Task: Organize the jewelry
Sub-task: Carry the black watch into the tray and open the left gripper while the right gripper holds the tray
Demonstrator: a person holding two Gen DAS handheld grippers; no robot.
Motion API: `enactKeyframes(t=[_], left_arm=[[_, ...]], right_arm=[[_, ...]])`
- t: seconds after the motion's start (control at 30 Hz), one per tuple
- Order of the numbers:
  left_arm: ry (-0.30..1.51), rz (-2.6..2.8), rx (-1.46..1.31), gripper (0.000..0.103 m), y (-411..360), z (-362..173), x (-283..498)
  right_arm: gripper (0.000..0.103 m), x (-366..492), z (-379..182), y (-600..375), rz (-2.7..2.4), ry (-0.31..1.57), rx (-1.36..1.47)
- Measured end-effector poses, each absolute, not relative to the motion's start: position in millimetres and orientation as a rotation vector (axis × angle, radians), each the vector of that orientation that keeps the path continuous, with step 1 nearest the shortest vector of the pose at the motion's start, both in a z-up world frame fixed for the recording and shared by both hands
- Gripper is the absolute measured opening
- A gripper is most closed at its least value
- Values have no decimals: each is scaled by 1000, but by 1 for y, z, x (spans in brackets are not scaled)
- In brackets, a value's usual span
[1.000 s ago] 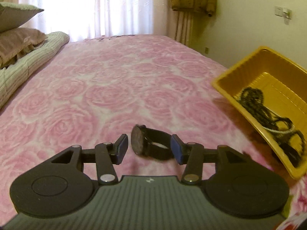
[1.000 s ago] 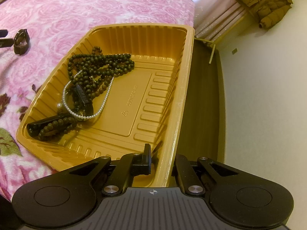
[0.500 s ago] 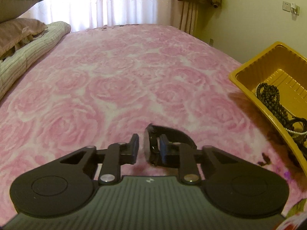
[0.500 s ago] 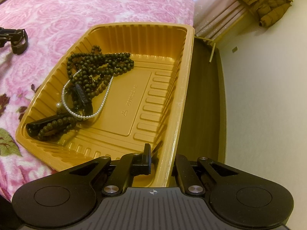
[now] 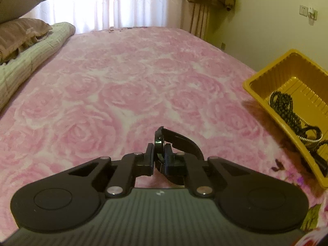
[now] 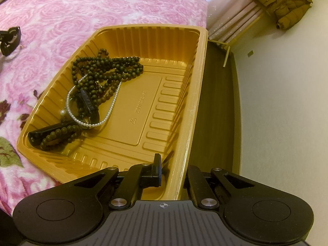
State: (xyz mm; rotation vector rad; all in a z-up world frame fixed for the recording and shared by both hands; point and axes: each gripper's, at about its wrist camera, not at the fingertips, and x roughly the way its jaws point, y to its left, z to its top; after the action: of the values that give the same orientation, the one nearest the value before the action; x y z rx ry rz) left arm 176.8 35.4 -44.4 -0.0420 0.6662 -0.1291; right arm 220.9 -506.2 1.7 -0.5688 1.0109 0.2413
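My left gripper (image 5: 159, 153) is shut on a black wristwatch (image 5: 180, 141), pinching its round case edge-on just above the pink rose bedspread (image 5: 123, 86). The watch also shows in the right wrist view (image 6: 10, 39) at the far left. A yellow plastic tray (image 6: 192, 94) lies on the bed's right edge and also shows in the left wrist view (image 5: 264, 98). It holds dark bead necklaces (image 6: 106, 69), a pearl strand (image 6: 110, 110) and a black watch strap (image 6: 49, 130). My right gripper (image 6: 174, 170) is shut on the tray's near rim, one finger inside, one outside.
Pillows (image 5: 18, 32) and a folded green quilt (image 5: 28, 59) lie at the bed's far left. A curtained window (image 5: 102, 2) is behind the bed. A brown jacket (image 6: 280, 2) hangs by the wall. A dark wooden bed edge (image 6: 217, 106) runs beside the tray.
My left gripper closed from wide open onto the watch and lifted it slightly off the bedspread. The right gripper and the tray have stayed still.
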Motion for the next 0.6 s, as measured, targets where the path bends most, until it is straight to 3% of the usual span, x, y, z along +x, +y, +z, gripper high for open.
enactKeyframes(t=[0.3,0.6], left_arm=[[617,-178,-37,8,24,-16,169],[596,-360,-47,8,-46,-2,159]], right_arm=[[5,221,2,-506,242,1012,-567],[5,221,2,-506,242,1011,-568]])
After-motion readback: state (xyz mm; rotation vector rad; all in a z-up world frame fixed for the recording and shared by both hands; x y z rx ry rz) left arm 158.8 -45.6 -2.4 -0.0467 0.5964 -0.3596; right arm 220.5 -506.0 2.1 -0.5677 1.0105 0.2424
